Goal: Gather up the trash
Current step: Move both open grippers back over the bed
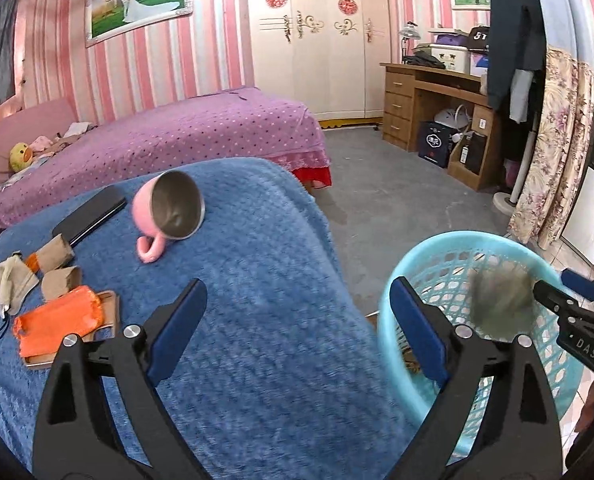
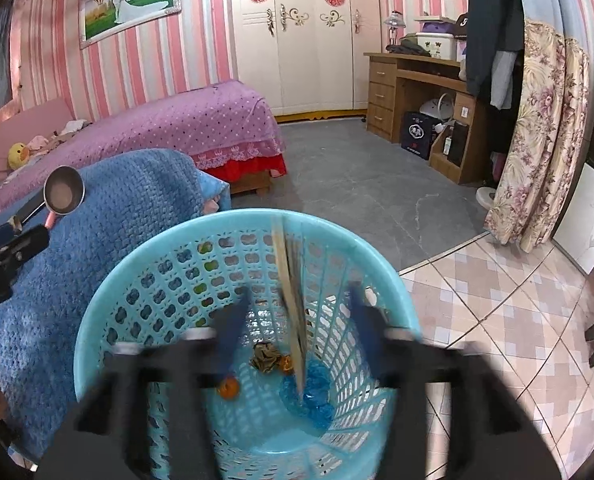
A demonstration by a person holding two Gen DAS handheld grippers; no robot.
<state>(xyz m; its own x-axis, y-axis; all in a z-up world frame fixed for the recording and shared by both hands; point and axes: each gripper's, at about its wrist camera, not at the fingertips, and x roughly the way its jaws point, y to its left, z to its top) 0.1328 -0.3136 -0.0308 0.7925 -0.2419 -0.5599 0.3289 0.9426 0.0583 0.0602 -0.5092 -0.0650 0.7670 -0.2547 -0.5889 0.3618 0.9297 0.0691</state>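
Observation:
My left gripper [image 1: 297, 308] stands open and empty above the blue blanket [image 1: 257, 280]; it also shows at the left edge of the right wrist view [image 2: 9, 256]. To its left lie brown paper scraps [image 1: 55, 256] and an orange wrapper [image 1: 57, 320]. A light blue basket [image 1: 429, 252] stands on the floor beside the blanket. Over the basket [image 2: 137, 264] my right gripper [image 2: 297, 300] is open. A flat brown piece [image 2: 287, 264] hangs edge-on between its fingers, touching neither. That piece [image 1: 501, 304] is blurred in the left wrist view. Crumpled paper [image 2: 265, 356] and blue plastic [image 2: 309, 396] lie at the bottom.
A pink cup [image 1: 169, 212] lies on its side next to a dark phone [image 1: 89, 216] on the blanket. Beyond it are a purple bed [image 1: 177, 132], a wooden desk [image 1: 425, 96] and a floral curtain [image 1: 553, 140]. Grey floor [image 1: 397, 184] lies between them.

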